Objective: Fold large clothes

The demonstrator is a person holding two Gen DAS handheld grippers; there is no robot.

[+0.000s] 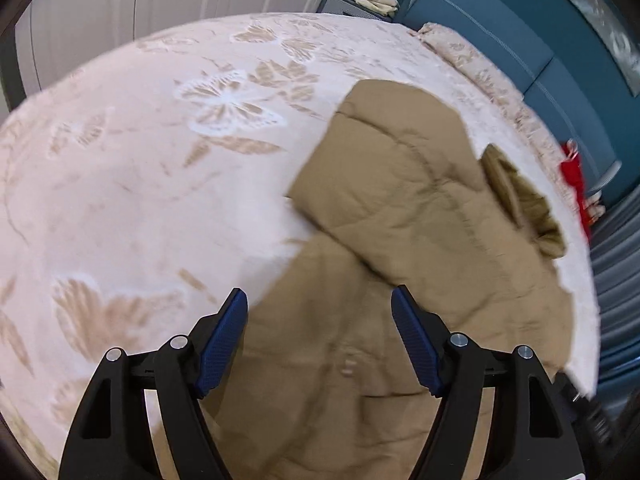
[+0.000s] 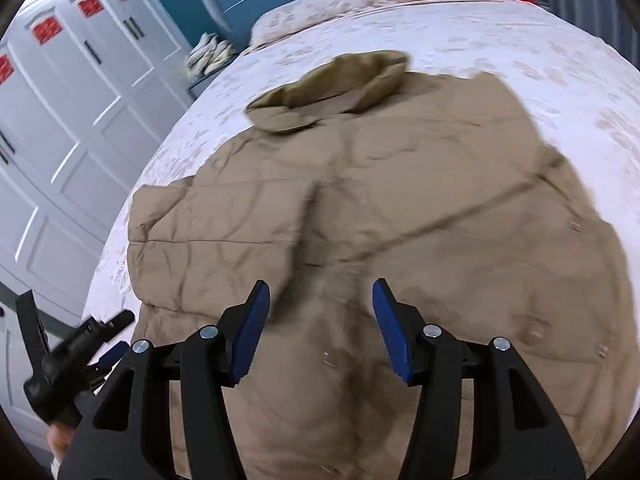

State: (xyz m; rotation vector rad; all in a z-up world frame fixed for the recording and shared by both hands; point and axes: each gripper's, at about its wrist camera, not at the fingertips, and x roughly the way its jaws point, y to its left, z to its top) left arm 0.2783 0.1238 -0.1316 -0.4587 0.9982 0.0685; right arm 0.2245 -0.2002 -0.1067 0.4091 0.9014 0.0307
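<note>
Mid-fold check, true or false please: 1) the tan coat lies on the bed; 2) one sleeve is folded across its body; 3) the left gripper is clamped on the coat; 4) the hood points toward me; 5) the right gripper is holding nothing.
1) True: the tan coat lies on the bed.
2) True: the sleeve lies across it.
3) False: the left gripper is open, holding nothing.
4) False: the hood lies at the far end.
5) True: the right gripper is open above the coat.

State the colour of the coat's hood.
Olive-tan hood, slightly darker than the coat; clearest in the right wrist view.
</note>
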